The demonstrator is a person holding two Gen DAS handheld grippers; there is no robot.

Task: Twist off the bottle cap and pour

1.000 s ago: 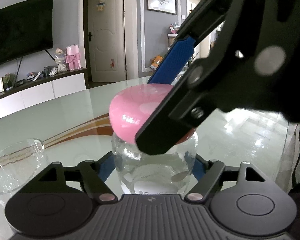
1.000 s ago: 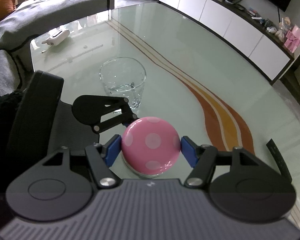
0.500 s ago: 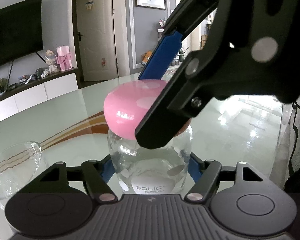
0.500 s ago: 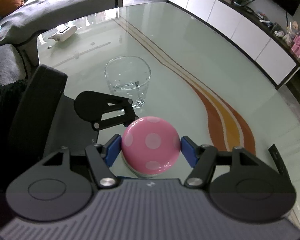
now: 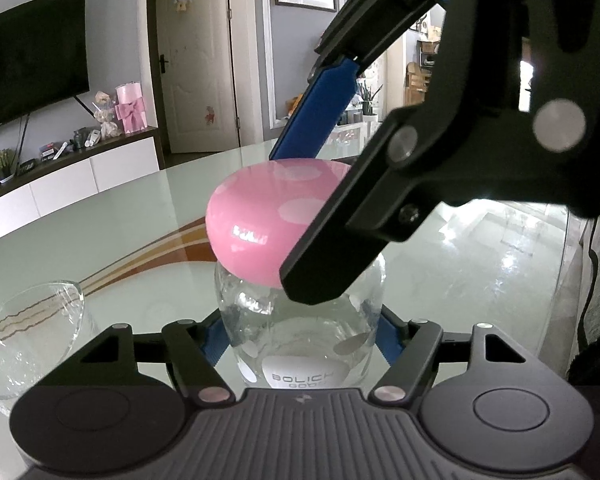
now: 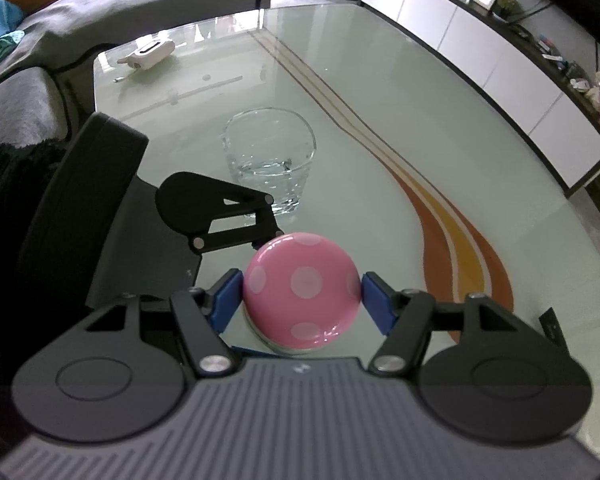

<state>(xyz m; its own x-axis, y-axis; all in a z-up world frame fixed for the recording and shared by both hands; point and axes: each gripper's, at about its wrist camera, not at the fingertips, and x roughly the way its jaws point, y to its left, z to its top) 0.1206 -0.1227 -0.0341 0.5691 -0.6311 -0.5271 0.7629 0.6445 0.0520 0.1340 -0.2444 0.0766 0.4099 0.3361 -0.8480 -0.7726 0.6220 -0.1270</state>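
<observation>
On the pale green glass table (image 6: 440, 128), item one: a clear bottle (image 5: 300, 332) with a white label, standing upright near my edge of the top, its round body clamped between the blue pads (image 5: 214, 342) of my left gripper (image 5: 300, 340), which I hold low and level against it. Item two: a pink cap (image 6: 302, 310) with paler pink dots, dome-shaped, seated on the bottle's neck; my right gripper (image 6: 302, 300) comes down on it from above, its blue pads (image 6: 226, 300) pressed to opposite sides of the dome, so I list that gripper as clenched on the cap. From the left wrist view the same cap (image 5: 272, 224) shows above the bottle's shoulder, partly covered by the black finger of my right gripper (image 5: 340, 216). Item three: a clear drinking glass (image 6: 270, 166), upright, with a little water in its bottom, standing on the table just beyond the bottle and apart from it; in the left wrist view it sits at the lower left edge (image 5: 24, 336). Item four: a curved orange and yellow stripe (image 6: 464, 240) set into the table surface, running past the bottle's far side. Item five: a small white device (image 6: 148, 52) lying flat near the table's far corner, well apart from everything else.
</observation>
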